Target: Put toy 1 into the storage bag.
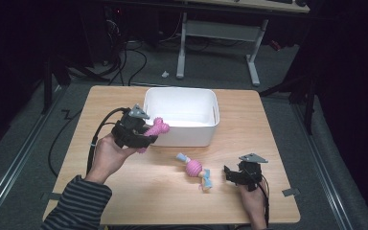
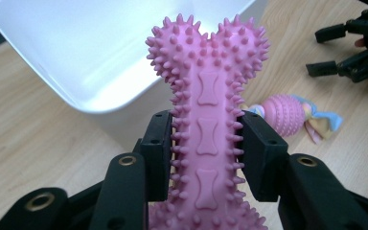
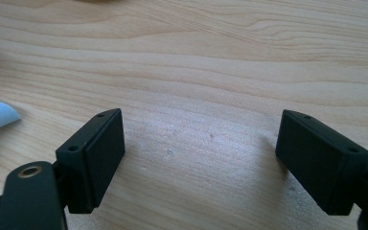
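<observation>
Left tongs point(image 2: 206, 148) are clamped on the shaft of a pink spiked bone toy point(image 2: 207, 96), one black pad pressed against each side of it, with the knobbly double-headed end sticking out beyond the tips. From above, those left tongs point(image 1: 143, 134) hold the bone toy point(image 1: 154, 132) off the worktop point(image 1: 124, 187), just in front of the near left corner of a white bin point(image 1: 181, 116), the toy's far end close to the bin's front wall; whether it brushes the plastic I can't quite make out from here. A striped sleeve point(image 1: 76, 203) runs up to the hand carrying them. Over on the other side, the right tongs point(image 1: 230, 173) sit low near the front right of the worktop, spread wide with bare wood between the pads point(image 3: 100, 153) and nothing in them. Between the two hands lies a second toy point(image 1: 195, 168), a pink ribbed ball with pale blue and yellow cloth ends, resting flat on the wood just beside the right tongs.
</observation>
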A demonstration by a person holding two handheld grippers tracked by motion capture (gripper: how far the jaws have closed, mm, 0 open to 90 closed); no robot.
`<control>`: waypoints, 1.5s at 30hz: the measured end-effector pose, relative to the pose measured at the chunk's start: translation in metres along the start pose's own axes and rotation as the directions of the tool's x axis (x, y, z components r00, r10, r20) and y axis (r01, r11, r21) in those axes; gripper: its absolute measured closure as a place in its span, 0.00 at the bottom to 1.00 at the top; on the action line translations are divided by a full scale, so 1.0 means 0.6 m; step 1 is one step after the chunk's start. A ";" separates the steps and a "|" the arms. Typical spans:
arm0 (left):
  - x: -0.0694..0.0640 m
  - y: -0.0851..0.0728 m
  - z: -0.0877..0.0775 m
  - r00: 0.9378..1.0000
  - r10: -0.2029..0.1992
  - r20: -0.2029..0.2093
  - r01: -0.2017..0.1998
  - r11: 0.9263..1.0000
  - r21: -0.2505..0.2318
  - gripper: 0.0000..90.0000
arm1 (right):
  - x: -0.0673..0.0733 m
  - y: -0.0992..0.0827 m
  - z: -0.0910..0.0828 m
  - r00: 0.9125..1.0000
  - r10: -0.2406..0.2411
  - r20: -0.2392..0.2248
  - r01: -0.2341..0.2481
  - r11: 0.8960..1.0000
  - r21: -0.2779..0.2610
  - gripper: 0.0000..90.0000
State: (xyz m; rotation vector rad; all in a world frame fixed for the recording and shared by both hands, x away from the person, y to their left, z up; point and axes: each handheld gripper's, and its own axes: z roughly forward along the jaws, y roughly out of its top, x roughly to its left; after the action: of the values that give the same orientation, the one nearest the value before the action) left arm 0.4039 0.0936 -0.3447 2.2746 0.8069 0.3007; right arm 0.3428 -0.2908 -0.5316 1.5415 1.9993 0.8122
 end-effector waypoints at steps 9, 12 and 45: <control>0.029 0.047 0.002 0.998 -0.050 0.041 0.052 0.998 -0.045 0.65 | 0.001 0.000 0.000 1.000 -0.003 -0.004 0.003 1.000 0.001 0.19; 0.035 0.060 0.007 0.999 -0.034 0.017 0.035 0.998 -0.053 0.65 | 0.001 0.000 0.000 1.000 -0.002 -0.005 0.002 1.000 0.002 0.19; 0.102 0.113 0.126 1.000 -0.024 -0.013 0.024 1.000 0.003 0.65 | 0.002 0.000 0.000 1.000 -0.010 -0.014 0.010 1.000 -0.004 0.20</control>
State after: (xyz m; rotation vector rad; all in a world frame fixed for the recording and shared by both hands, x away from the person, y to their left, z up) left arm 0.5147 0.0530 -0.3550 2.2657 0.8414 0.3034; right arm 0.3429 -0.2897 -0.5316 1.5265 2.0119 0.8249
